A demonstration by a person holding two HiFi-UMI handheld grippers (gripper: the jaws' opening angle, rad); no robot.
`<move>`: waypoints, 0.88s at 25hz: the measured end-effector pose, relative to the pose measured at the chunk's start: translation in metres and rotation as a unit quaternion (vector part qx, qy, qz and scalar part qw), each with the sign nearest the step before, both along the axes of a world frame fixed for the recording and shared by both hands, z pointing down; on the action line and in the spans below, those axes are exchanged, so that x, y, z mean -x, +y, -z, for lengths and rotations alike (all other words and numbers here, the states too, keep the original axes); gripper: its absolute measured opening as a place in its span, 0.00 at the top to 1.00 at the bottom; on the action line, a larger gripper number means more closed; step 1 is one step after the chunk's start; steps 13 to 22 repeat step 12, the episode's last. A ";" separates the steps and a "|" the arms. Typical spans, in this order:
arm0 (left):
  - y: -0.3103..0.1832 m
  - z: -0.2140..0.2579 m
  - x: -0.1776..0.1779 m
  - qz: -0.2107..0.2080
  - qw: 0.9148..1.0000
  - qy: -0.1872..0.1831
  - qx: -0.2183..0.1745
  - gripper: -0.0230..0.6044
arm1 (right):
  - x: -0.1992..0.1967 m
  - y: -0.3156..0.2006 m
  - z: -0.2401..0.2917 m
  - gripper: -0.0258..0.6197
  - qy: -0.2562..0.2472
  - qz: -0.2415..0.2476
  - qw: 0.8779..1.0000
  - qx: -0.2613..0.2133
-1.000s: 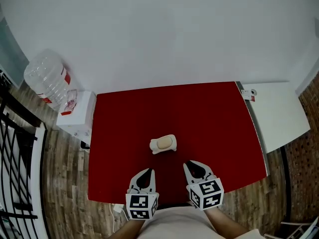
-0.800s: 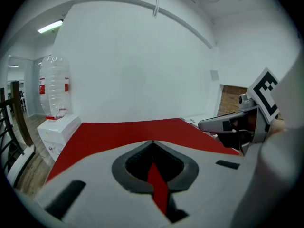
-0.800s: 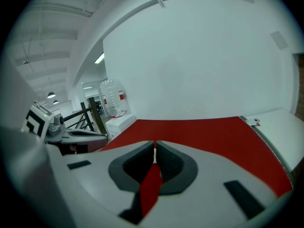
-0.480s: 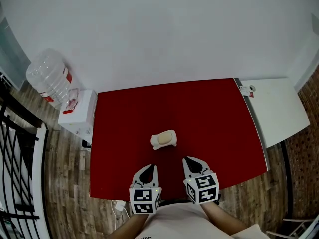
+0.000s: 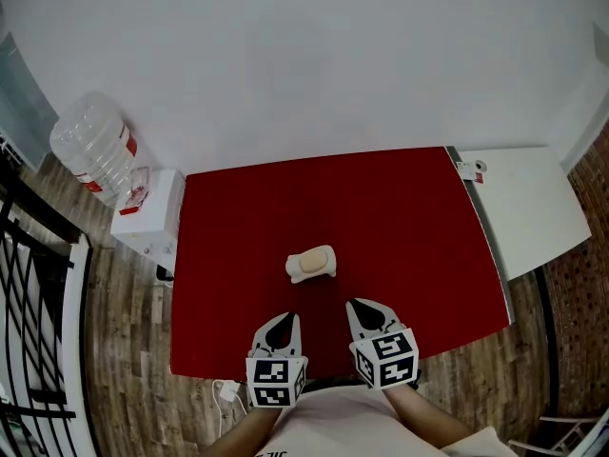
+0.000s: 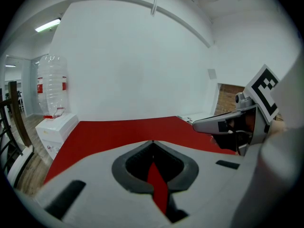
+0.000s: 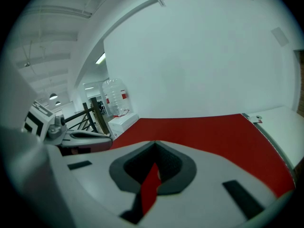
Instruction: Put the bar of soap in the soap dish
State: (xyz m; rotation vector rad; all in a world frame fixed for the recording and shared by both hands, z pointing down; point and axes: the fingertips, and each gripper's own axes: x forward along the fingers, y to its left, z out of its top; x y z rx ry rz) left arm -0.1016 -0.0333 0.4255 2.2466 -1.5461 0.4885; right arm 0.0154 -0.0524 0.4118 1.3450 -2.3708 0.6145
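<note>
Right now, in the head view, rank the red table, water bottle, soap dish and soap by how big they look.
1. red table, by far the largest
2. water bottle
3. soap dish
4. soap, lying inside the dish, so clearly smaller than it

Tan bar of soap (image 5: 312, 262) flat inside white soap dish (image 5: 291, 270).
</note>
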 end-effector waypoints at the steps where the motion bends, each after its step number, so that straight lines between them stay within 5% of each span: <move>1: 0.000 0.000 0.000 -0.001 1.000 0.000 0.000 0.95 | 0.000 0.000 0.000 0.96 0.000 0.000 1.000 0.000; 22: 0.001 0.000 -0.002 0.001 1.000 0.000 0.001 0.95 | -0.002 0.001 0.002 0.96 -0.006 -0.001 1.000 0.002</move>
